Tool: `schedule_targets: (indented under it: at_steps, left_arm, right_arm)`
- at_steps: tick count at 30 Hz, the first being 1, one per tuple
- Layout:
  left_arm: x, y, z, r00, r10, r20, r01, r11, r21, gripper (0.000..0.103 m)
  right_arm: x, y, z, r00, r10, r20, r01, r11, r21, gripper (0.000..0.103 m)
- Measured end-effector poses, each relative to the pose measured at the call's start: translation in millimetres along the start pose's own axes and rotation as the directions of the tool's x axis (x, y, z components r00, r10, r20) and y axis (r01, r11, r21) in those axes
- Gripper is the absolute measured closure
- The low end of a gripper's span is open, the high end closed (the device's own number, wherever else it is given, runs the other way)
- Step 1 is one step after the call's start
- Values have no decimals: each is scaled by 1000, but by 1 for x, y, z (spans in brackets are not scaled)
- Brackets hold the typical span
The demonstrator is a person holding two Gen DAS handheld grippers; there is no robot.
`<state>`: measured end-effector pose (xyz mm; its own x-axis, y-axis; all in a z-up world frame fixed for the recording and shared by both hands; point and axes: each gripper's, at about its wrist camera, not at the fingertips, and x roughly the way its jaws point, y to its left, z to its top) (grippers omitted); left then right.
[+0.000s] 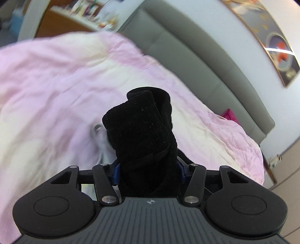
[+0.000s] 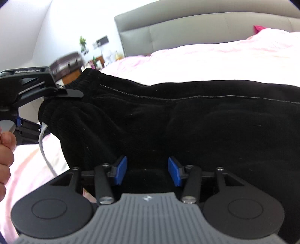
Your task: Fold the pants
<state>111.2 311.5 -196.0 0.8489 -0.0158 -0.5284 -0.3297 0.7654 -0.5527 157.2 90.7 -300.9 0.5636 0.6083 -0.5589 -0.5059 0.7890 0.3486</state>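
The black pants [image 1: 142, 131] are bunched at the waistband between the blue pads of my left gripper [image 1: 149, 171], which is shut on them and holds them above the bed. A white drawstring [image 1: 99, 135] hangs beside the bunch. In the right wrist view the pants [image 2: 187, 123] hang spread out, with the left gripper [image 2: 61, 93] clamped on the ribbed waistband at the upper left. My right gripper [image 2: 148, 170] sits at the lower part of the fabric. Its blue pads [image 2: 121, 169] stand apart with dark cloth between them, and I cannot tell whether they press on it.
A pink and white duvet [image 1: 56, 84] covers the bed, with a grey padded headboard [image 2: 187, 32] behind it. A person's hand [image 2: 5, 150] is at the left edge. A cluttered shelf [image 1: 84, 11] and a framed picture [image 1: 277, 43] are by the walls.
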Motion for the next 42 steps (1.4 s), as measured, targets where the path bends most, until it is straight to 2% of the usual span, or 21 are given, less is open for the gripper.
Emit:
schedule_targets:
  at_steps: [2,4,7,9,13,15,18,21,22,23,25,26,27,29,31,33,36,37,39,41,42]
  left_arm:
    - [-5,-23,-8,999,-5,36,2,995,101,45]
    - [-8,-49,-19,998,-30,55,16,972,234,52]
    - [-8,-87,-42,998,-47,53,20,907,421,52]
    - [-4,-105,-57,998,-49,47,19,868,496,52]
    - [10,-134,-88,999,-16,46,-15,805,593,53]
    - [15,-149,-107,999,-3,51,-31,752,659,53]
    - [20,-176,-142,999,2,45,-36,629,777,52]
    - [42,-202,-183,995,87,-44,-1,465,885,52]
    - [54,-211,-200,986,148,-73,9,395,918,51]
    - [64,-217,-220,976,204,-72,6,305,952,51]
    - [77,-226,-256,967,253,15,-47,121,992,49]
    - [80,-228,-267,965,257,60,-78,62,995,49]
    - [79,-229,-272,961,264,79,-92,37,995,49]
    - [68,-233,-271,959,264,103,-111,16,994,43]
    - [48,-233,-268,969,220,108,-108,-15,994,23]
    - [22,-232,-273,987,121,103,-93,-88,992,10]
    - [-21,-219,-286,999,18,39,-34,-237,971,7]
    - [-32,-213,-285,999,19,38,-32,-245,969,7]
    - [-47,-199,-270,999,45,24,-15,-202,979,6]
    - [-51,-185,-242,996,85,30,-20,-122,992,6]
    - [-50,-179,-223,994,105,42,-35,-66,997,6]
  right_arm:
    - [-5,-3,0,1000,5,2,-6,1000,17,55]
    - [-12,-5,-1,1000,11,6,-11,1000,28,55]
    - [-32,-13,0,999,21,38,-23,998,56,55]
    - [-52,-23,3,998,8,68,-14,996,84,55]
    - [-91,-55,17,991,-80,106,65,988,138,53]
    - [-109,-72,24,981,-141,133,117,978,174,53]
    - [-132,-100,31,962,-220,160,174,951,256,51]
    - [-146,-123,34,956,-254,144,199,928,314,50]
    - [-149,-130,32,958,-256,131,202,923,327,49]
    - [-151,-136,30,960,-251,121,197,919,341,49]
    - [-153,-151,24,964,-241,110,181,902,392,49]
    - [-153,-156,22,965,-241,106,176,891,420,49]
    - [-154,-158,21,964,-242,109,173,884,435,49]
    - [-162,-162,20,959,-254,125,180,888,424,49]
    - [-151,-160,29,954,-261,145,183,896,405,48]
    - [-152,-164,31,961,-215,173,126,901,415,48]
    - [-148,-162,44,971,-76,227,-24,912,409,47]
    - [-150,-156,50,970,-42,239,-54,924,379,47]
    - [-154,-140,61,969,1,246,-77,951,299,44]
    - [-159,-125,70,971,24,239,-79,971,224,43]
    - [-158,-119,73,973,32,228,-80,976,202,43]
